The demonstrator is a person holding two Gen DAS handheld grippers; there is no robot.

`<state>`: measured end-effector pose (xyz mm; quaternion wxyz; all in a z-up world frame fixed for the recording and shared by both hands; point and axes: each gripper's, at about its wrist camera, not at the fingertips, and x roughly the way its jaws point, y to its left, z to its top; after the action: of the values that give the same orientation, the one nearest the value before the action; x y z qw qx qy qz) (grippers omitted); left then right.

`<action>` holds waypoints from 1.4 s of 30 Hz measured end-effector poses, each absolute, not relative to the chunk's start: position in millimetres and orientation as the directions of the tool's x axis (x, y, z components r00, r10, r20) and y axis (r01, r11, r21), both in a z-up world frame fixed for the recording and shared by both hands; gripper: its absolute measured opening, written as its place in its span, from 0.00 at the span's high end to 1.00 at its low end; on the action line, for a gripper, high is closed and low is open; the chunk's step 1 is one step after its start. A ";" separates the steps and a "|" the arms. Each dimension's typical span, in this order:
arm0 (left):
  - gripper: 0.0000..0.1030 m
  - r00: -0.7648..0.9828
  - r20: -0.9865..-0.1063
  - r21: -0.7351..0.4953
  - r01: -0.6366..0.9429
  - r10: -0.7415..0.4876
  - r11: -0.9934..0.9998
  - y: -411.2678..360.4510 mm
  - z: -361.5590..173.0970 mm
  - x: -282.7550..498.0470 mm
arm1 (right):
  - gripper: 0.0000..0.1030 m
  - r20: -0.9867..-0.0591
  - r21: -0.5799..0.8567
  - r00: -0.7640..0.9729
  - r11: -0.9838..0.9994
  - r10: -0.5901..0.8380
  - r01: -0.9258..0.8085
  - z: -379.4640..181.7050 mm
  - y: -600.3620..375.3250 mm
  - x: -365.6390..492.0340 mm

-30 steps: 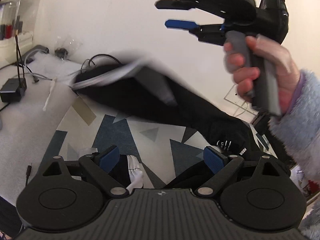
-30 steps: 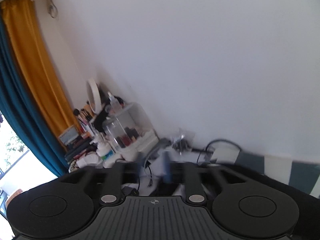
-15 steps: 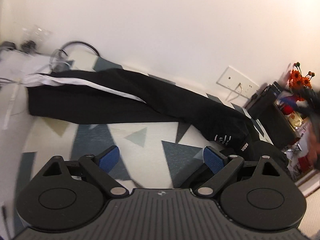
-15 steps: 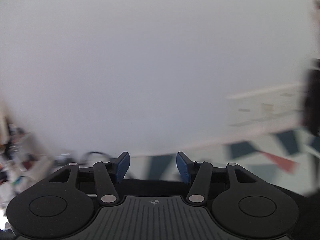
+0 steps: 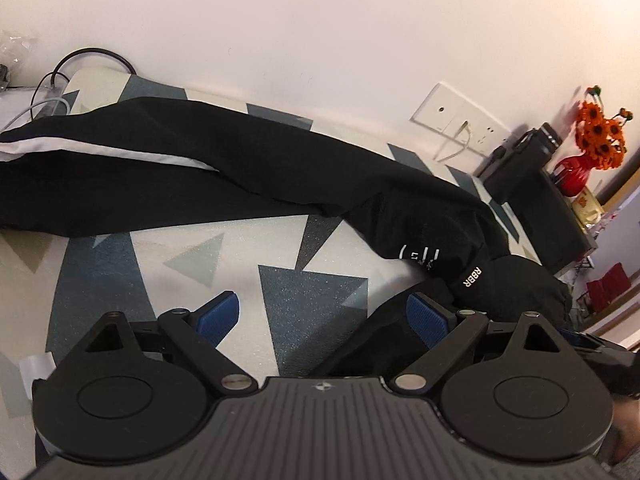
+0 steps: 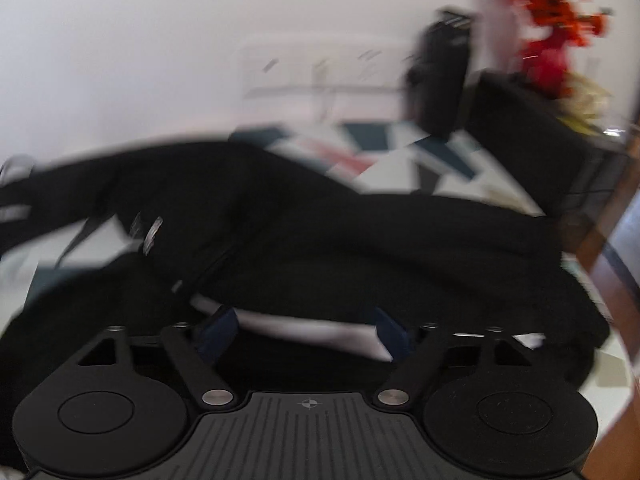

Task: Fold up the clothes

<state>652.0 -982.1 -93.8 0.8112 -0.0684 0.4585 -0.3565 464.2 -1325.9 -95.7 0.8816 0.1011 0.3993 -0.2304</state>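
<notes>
A: Left wrist view rides behind the left gripper [image 5: 322,316], tilting down over the patterned mat [image 5: 200,256], close in, wall straight ahead.

B: Right wrist view sits behind the right gripper [image 6: 306,330], angled down too, blurred, low over the black garment [image 6: 320,232].

A: Both catch that garment [image 5: 280,176], the wall socket [image 5: 460,122] and the orange flowers [image 5: 602,134].

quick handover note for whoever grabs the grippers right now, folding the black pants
Left gripper: open, empty, over the patterned mat by the pants' waist end.
Right gripper: jaws opening, nothing gripped, above the waist area; view blurred.
Black pants: lie along the mat, one leg with a white stripe stretched toward the cables, waist bunched near the black box.
Done: one leg laid out.
Left: the folds.
</notes>
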 end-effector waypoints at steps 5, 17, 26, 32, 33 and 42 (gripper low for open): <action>0.10 0.337 -0.736 -0.404 0.477 -0.587 0.781 -989.5 -95.2 652.7 | 0.24 -0.762 -0.125 0.560 0.923 -0.324 0.364 -116.4 -1317.7 502.1; 0.10 0.350 -0.755 -0.373 0.467 -0.554 0.802 -1021.1 -99.3 659.3 | 0.96 -0.565 0.014 0.750 0.905 -0.343 0.424 -36.2 -1412.4 508.8; 0.10 0.396 -0.751 -0.392 0.379 -0.529 0.838 -1002.7 -112.7 670.1 | 0.96 -0.435 0.031 0.790 0.869 -0.433 0.493 0.9 -1443.2 491.6; 0.09 0.366 -0.765 -0.502 0.177 -0.530 0.847 -967.1 -135.7 682.2 | 0.96 -0.466 0.054 0.758 0.841 -0.456 0.539 -10.1 -1457.4 461.1; 0.09 0.350 -0.761 -0.526 0.160 -0.546 0.835 -963.2 -140.4 682.6 | 0.96 -0.478 0.063 0.751 0.835 -0.456 0.547 -13.9 -1459.3 457.6; 0.11 0.315 -0.784 -0.554 0.032 -0.534 0.832 -946.5 -151.7 670.4 | 0.95 -0.536 0.061 0.710 0.818 -0.457 0.572 -35.4 -1462.9 449.4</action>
<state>670.4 -946.5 -151.7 0.7787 -0.2260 0.5563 -0.1817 449.4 -1462.9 -35.4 0.9178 0.1119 0.2579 -0.2804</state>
